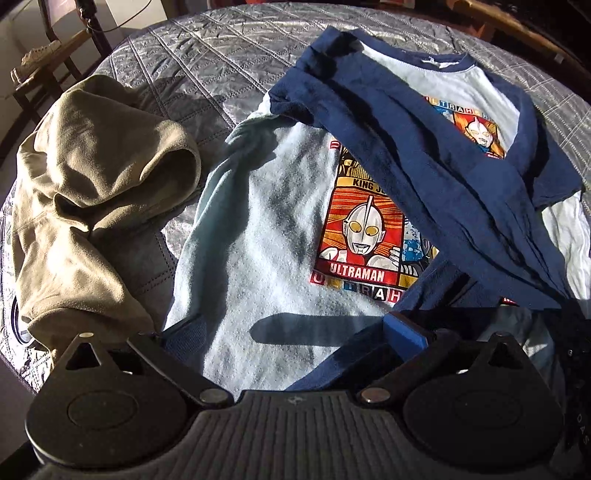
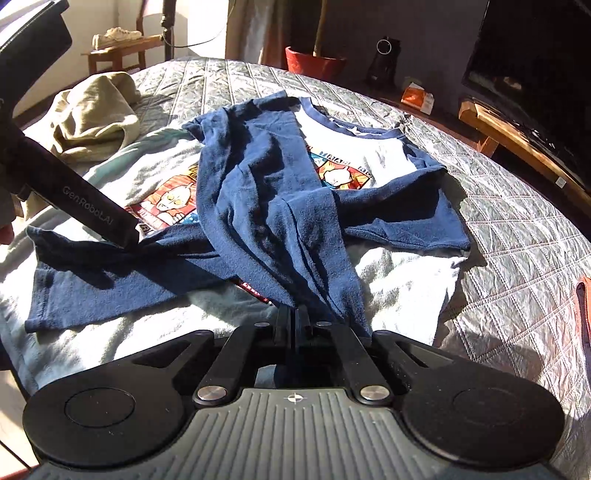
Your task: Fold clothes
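Note:
A white T-shirt with navy collar, navy sleeves and a cartoon print lies flat on the bed, partly over a pale blue print shirt. A long navy garment is draped across both shirts. Its near end is bunched between the fingers of my right gripper, which is shut on it. My left gripper hovers open over the pale blue shirt's lower part, with nothing pinched. In the right wrist view one of its fingers touches a navy sleeve at the left.
A crumpled olive garment lies at the left on the grey quilted bedcover. Beyond the bed stand a wooden chair with a shoe, a red pot and dark wooden furniture on the right. An orange item sits at the right edge.

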Demonstrator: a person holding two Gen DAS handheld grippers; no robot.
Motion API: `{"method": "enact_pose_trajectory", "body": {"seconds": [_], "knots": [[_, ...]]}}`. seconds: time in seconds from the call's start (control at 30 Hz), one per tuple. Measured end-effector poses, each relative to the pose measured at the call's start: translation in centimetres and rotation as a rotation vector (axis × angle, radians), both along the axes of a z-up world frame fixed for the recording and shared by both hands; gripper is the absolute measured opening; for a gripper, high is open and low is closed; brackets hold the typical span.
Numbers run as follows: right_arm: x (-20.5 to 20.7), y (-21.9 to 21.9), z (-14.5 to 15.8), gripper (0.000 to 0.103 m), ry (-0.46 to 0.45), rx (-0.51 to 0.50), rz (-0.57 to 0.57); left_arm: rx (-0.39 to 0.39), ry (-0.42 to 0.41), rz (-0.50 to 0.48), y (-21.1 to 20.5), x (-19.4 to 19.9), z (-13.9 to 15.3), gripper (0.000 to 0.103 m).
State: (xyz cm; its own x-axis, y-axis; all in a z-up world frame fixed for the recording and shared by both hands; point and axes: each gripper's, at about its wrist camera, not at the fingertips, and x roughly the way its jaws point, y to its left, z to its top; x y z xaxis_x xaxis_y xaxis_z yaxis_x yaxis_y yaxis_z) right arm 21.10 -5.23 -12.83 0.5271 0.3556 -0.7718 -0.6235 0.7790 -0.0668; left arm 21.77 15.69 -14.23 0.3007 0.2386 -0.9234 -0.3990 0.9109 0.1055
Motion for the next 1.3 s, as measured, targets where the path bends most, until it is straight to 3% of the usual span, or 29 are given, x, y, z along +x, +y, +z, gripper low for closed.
{"method": "enact_pose_trajectory", "body": {"seconds": [0.17,0.3,0.4,0.5,0.57,0.8,1.1,1.17,1.23,1.3], "knots": [[1.2,-2.0,2.8,0.002,0.043,0.150,-0.065,0.070,-0.022,-0.142,-3.4,-0.1,0.1,0.102],[0.9,-2.3,4.0,0.002,0.030,0.167,-0.062,0.097,-0.007,-0.255,-5.8,0.3,-0.6,0.102],[0.0,-2.2,4.4,0.002,-0.017,0.113,-0.028,0.062,-0.024,-0.218,-5.2,0.7,-0.6,0.102],[-0.3,-2.3,4.4,0.002,-0.008,0.118,-0.010,0.035,-0.044,-0.168,-4.0,0.9,-0.3,0.102],[-0.3,-1.8,3.3,0.004,0.051,0.098,0.028,0.021,-0.040,-0.131,-3.0,1.3,-0.3,0.102],[-1.1,-1.9,0.9,0.005,0.086,0.061,0.006,-0.093,-0.002,0.074,2.0,1.9,-1.5,0.102],[-1.6,-2.8,0.0,0.006,0.137,0.029,-0.001,-0.061,-0.059,0.235,5.2,1.5,-0.6,0.102],[-1.8,-4.4,0.8,0.010,0.133,0.104,-0.068,-0.054,-0.063,0.235,5.1,1.5,-0.4,0.102],[-1.5,-7.0,1.4,0.033,0.129,0.162,-0.188,-0.059,-0.054,0.201,4.5,1.7,-0.5,0.102],[-0.6,-8.4,0.8,0.043,0.163,0.150,-0.235,-0.056,-0.042,0.160,3.5,1.8,-0.6,0.102]]}}
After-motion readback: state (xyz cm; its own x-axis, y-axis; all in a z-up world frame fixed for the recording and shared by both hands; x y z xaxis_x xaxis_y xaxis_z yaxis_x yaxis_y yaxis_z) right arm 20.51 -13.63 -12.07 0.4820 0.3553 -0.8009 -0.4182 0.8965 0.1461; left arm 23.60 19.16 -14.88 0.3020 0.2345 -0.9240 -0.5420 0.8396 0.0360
